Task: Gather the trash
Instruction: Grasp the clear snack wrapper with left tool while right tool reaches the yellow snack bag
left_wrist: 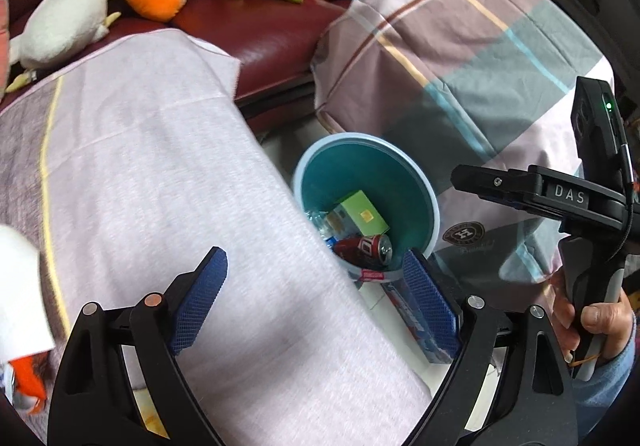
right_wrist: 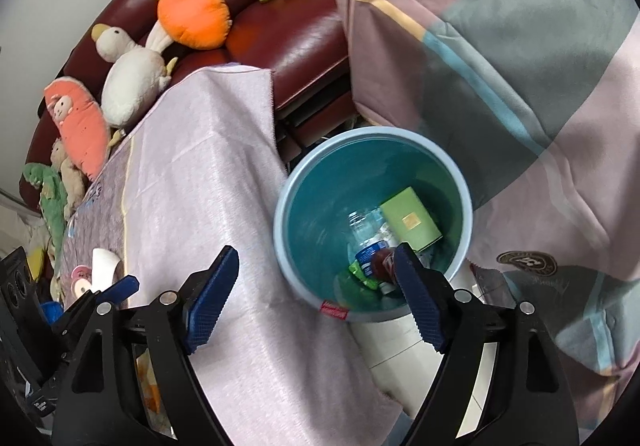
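Both hand-held grippers, left (left_wrist: 316,282) and right (right_wrist: 320,294), spread empty above trash-filled bin (right_wrist: 466,202).

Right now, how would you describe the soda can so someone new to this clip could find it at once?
Find the round blue bin standing on the floor between the two cloth-draped surfaces. Look at the trash in its bottom, beside the green box and the clear plastic bottle. The soda can is the only dark red metal cylinder there, lying on its side with its silver end showing.

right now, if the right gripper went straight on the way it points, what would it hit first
Probably the pale cloth by the bin's rim. The right gripper is open and empty; depth is unclear.
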### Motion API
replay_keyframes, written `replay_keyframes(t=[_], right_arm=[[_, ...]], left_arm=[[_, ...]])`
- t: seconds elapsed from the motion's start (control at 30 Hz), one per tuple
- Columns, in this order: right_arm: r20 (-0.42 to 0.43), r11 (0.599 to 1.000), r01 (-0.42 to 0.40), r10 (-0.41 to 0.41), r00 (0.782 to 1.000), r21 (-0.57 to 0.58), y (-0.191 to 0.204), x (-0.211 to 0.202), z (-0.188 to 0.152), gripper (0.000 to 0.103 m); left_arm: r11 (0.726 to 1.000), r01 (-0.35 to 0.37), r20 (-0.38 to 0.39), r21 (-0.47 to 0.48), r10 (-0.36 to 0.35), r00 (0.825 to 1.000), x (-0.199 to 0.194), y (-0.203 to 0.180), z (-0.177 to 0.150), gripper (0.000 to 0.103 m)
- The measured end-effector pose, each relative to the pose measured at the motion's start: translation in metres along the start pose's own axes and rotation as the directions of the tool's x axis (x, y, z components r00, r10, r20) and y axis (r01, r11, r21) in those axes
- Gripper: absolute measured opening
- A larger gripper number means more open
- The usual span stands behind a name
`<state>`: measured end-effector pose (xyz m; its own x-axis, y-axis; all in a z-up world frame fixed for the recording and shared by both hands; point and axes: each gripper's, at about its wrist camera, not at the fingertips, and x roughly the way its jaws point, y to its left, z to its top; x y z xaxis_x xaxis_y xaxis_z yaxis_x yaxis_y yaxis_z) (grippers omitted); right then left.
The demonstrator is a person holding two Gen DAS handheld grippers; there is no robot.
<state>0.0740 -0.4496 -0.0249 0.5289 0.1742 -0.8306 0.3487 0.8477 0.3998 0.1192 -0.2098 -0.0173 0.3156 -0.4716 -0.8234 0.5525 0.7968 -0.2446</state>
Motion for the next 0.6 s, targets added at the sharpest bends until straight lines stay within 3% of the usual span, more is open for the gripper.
replay_keyframes(t=[0.6], right_arm=[[-0.062, 0.981, -0.043, 0.031, 0.998, -0.190, 0.115, -0.013, -0.065, 0.079]], left_arm=[[0.988, -0.089, 0.095, -0.127, 0.101, 0.990, -0.101, 0.090, -0.076, 0.095]])
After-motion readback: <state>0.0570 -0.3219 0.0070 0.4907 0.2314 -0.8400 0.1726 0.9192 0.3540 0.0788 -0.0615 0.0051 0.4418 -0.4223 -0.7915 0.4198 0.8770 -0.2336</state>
